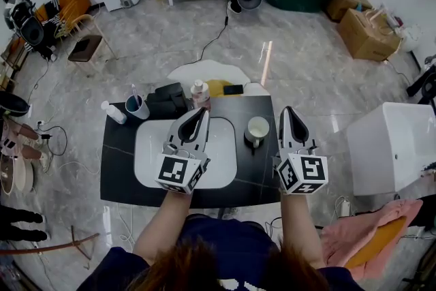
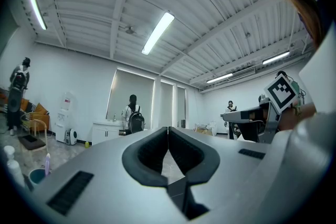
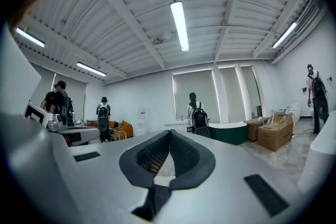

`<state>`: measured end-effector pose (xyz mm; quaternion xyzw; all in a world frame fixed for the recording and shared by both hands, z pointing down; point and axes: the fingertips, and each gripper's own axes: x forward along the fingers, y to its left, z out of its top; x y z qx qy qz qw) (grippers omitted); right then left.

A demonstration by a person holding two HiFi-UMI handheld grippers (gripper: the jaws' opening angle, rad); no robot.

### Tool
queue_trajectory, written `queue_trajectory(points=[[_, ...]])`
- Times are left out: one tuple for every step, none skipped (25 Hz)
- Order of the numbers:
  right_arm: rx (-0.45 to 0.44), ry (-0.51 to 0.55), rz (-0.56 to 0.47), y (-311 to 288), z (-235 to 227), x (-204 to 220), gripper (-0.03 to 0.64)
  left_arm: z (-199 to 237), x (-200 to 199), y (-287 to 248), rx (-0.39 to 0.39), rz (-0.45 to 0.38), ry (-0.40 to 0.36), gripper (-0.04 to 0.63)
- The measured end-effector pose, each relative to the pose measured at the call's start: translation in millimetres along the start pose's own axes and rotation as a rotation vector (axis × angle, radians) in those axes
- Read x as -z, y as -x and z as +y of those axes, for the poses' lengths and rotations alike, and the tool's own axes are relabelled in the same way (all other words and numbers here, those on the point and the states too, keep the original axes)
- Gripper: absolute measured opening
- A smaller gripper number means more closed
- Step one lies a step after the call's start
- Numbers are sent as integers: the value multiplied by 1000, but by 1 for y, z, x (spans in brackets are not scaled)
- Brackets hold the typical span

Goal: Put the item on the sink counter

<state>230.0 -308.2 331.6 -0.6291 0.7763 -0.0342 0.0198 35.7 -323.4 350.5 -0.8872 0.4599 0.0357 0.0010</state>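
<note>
The black bench (image 1: 116, 170) takes up the middle of the head view. A white sink basin (image 1: 146, 153) is sunk into it, and the part of the basin that shows is bare. Every loose thing in sight already stands on the bench, so I cannot tell which one is the item of the task.

The left gripper (image 1: 201, 112) hangs over the basin and the right gripper (image 1: 289, 111) over the bench's right end. Both point toward 12 o'clock. The left fingers (image 2: 149, 152) are pressed together with nothing between them. The right fingers (image 3: 142, 160) are also pressed together on nothing.

A black pouch (image 1: 167, 99) lies at 11 o'clock from the left tips. A white mug (image 1: 257, 129) stands upright just right of the basin, between the two grippers. It sits at about 8 o'clock from the right tips and 4 o'clock from the left, and the right hand looks the nearer. Whether anything is in the mug I cannot tell.

A blue cup (image 1: 136, 107) at the bench's far left holds a toothbrush (image 1: 133, 92). A pump bottle (image 1: 199, 93) stands upright at 12 o'clock just beyond the left tips. A white bottle (image 1: 113, 112) lies tilted at the left corner.
</note>
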Motion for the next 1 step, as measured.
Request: queue_trajectory(points=[[0,0,0,1,0,0,15,-1,0,0,-1,-1,-1,23]])
